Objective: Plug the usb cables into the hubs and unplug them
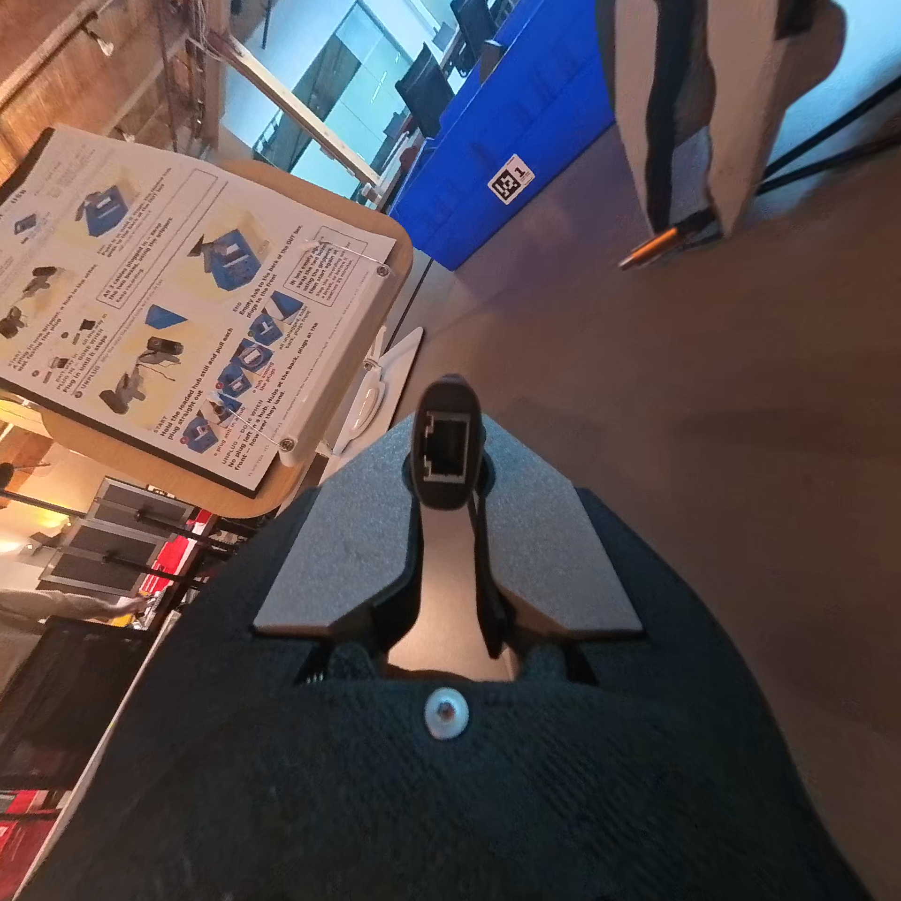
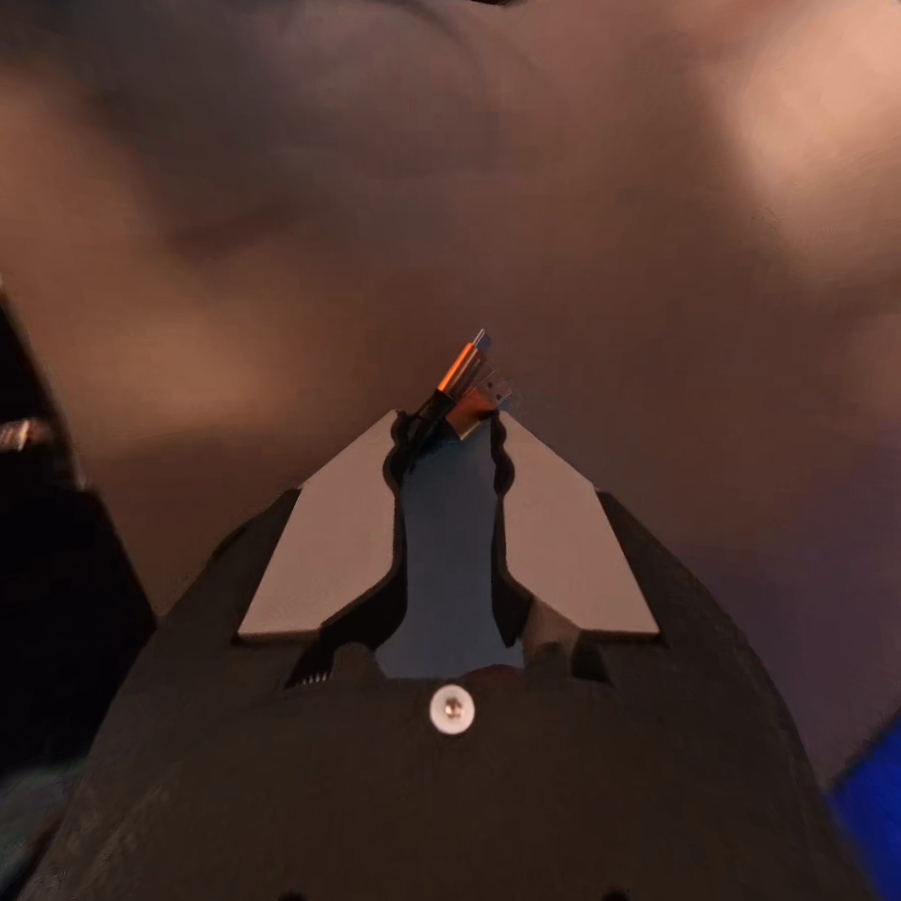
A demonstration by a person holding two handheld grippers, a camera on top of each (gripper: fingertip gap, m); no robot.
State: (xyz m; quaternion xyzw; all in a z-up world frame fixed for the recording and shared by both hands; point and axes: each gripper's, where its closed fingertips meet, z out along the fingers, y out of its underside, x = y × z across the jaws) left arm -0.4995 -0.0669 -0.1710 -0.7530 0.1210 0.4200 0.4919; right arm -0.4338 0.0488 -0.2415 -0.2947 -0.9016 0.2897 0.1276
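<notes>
Overhead, a printed instruction sheet (image 1: pixel 161 297); blue box (image 1: pixel 497 146) bears a sticker (image 1: pixel 510 178).

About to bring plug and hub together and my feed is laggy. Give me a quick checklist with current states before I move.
1. Left claw shut on the hub: ok.
2. Hub's end port open and facing outward: ok, though it looks like a network-type socket; the USB ports are not in view.
3. Right claw shut on the plug: ok.
4. Plug straight in the claw: not ok, it sticks out tilted to one side.
5. Plug lined up with a hub port: cannot tell, no view shows both together.
6. Blue bin away from the hub: ok.
</notes>
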